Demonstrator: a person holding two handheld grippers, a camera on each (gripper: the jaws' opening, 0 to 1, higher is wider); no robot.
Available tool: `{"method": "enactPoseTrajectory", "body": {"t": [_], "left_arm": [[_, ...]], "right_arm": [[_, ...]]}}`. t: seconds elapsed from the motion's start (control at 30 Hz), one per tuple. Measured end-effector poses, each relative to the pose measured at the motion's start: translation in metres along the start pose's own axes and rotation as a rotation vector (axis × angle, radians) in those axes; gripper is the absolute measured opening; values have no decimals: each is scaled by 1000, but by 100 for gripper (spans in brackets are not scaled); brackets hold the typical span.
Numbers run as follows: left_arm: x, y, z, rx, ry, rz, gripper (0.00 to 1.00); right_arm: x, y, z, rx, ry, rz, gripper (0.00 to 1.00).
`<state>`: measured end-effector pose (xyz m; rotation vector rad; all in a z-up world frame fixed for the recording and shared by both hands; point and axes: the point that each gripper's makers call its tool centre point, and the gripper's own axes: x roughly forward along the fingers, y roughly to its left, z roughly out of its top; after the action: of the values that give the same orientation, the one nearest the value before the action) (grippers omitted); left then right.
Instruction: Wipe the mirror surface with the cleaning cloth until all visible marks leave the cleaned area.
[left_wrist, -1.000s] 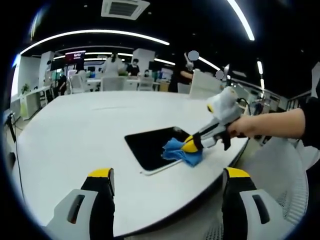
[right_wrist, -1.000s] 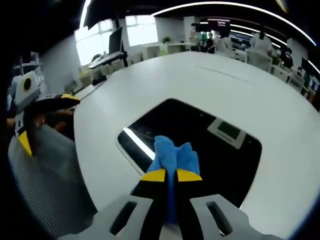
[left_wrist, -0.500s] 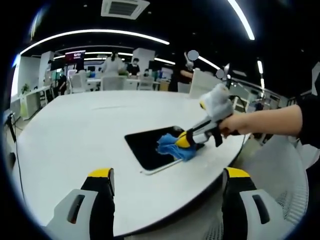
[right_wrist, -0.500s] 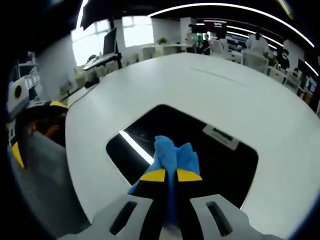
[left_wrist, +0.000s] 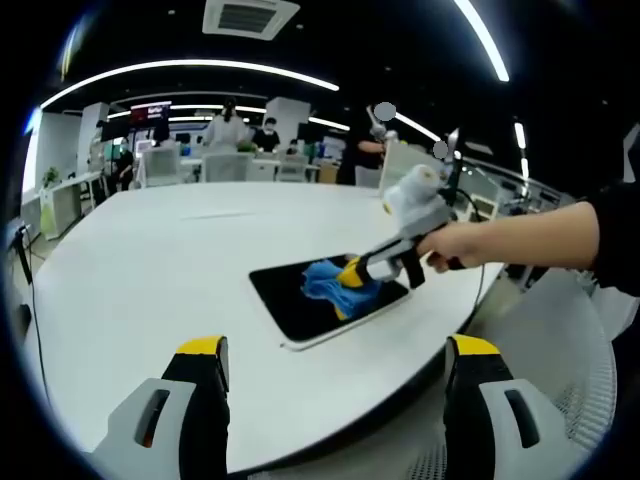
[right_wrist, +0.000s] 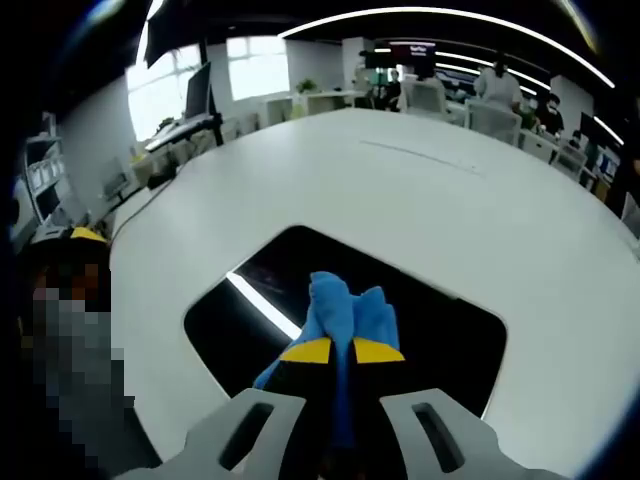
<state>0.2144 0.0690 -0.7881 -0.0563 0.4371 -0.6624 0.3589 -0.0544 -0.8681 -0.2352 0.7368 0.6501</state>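
A dark rectangular mirror (left_wrist: 300, 295) (right_wrist: 420, 330) lies flat on the white table (left_wrist: 140, 260), near its front right edge. My right gripper (left_wrist: 352, 273) (right_wrist: 341, 351) is shut on a blue cleaning cloth (left_wrist: 325, 282) (right_wrist: 345, 310) and presses it onto the mirror's middle; a hand (left_wrist: 455, 243) holds it from the right. A bright strip of ceiling light reflects in the glass left of the cloth. My left gripper (left_wrist: 335, 348) hangs open over the table's near edge, well short of the mirror, with nothing between its fingers.
The round white table (right_wrist: 480, 190) stretches far behind the mirror. A mesh chair (left_wrist: 560, 360) stands at the lower right. Desks, screens and people (left_wrist: 228, 125) fill the room's far side.
My right gripper has slid the cloth from the mirror's near right corner toward its middle. The left gripper has stayed still.
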Motion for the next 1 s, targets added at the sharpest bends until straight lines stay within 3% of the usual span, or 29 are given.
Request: {"method": "enactPoseTrajectory", "body": {"t": [0.6,1.0], "left_arm": [[0,-1,0,0,-3,-2,89],[0,-1,0,-1,-3,-3,89]], "right_arm": [[19,-23,18,42,-1,-59,0],[29,-32,29,-41,50,-88,1]]}}
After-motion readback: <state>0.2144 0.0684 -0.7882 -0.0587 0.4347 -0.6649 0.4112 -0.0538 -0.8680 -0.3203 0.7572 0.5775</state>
